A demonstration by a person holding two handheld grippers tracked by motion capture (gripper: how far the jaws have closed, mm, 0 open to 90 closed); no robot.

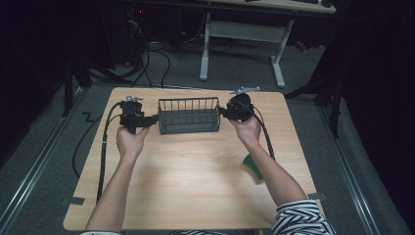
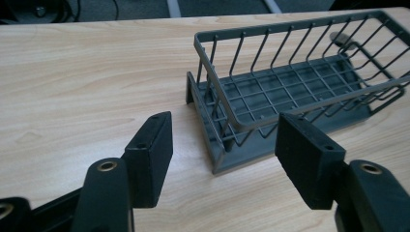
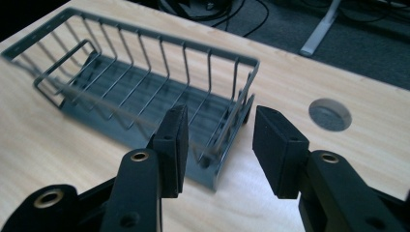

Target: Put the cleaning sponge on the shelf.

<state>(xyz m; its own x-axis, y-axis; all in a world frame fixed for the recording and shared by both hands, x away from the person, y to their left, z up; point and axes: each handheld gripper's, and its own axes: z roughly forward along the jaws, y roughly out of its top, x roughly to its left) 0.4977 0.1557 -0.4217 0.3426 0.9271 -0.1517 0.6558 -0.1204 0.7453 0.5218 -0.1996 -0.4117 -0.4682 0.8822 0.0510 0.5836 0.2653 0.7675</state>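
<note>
A grey wire basket [image 1: 188, 115] on a solid base stands at the back middle of the wooden table [image 1: 186, 186]. My left gripper [image 1: 154, 118] is at the basket's left end. In the left gripper view this gripper [image 2: 225, 130] is open, and the near corner of the basket [image 2: 290, 82] lies in the wide gap between the jaws, apart from both pads. My right gripper [image 1: 221, 111] is at the basket's right end. In the right gripper view it [image 3: 220, 121] is open and straddles the end wall of the basket [image 3: 121, 87]. Nothing lies in the basket.
A green sponge [image 1: 253, 167] lies on the table's right side, partly under the person's right forearm. A round cable hole [image 3: 330, 114] sits in the tabletop beyond the basket's right end. Behind the table are a white desk frame [image 1: 205, 49] and floor cables.
</note>
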